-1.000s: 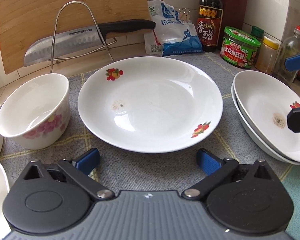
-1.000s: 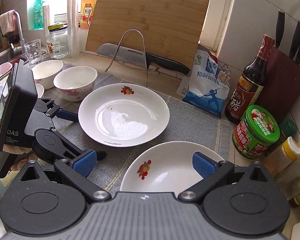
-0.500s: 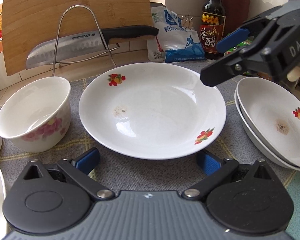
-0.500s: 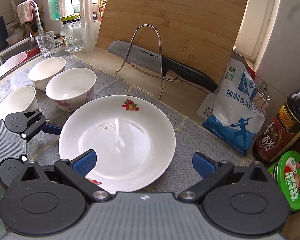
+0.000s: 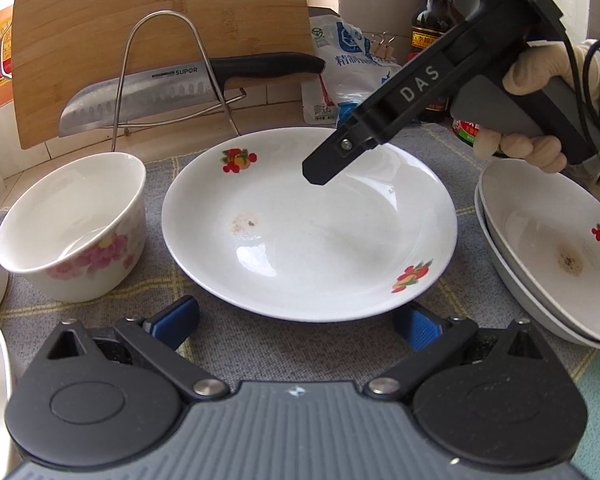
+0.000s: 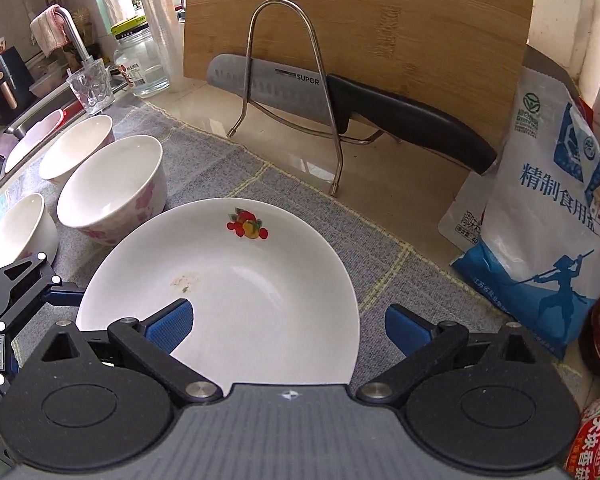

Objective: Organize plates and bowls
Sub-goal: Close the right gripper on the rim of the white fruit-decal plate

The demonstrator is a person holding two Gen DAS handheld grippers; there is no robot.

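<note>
**Both grippers spread at the centre plate; clutter behind and to both sides**

Centre plate (image 5: 308, 224): lies flat on the grey mat (image 5: 236, 344), fruit prints on rim, brownish smudge inside. Left gripper (image 5: 296, 326) sits low at its near edge, blue pads wide apart, nothing held. Right gripper (image 6: 288, 326) is above the plate's right portion, pads likewise spread and empty; one pad overlaps the plate in view, contact cannot be told.

Surroundings: pink-flowered bowl (image 5: 74, 228) just left of the plate, close to its rim. Behind stand a wire rack (image 5: 172, 80) carrying a knife (image 5: 172, 92), a bamboo cutting board (image 5: 160, 20), and a salt bag (image 6: 548, 208).

Left view only: two stacked plates (image 5: 552, 248) at right, and a gloved hand (image 5: 528, 112) on the right gripper's handle.

Right view only: further white bowls (image 6: 76, 148), a glass tumbler (image 6: 92, 86), a faucet (image 6: 72, 34).
</note>
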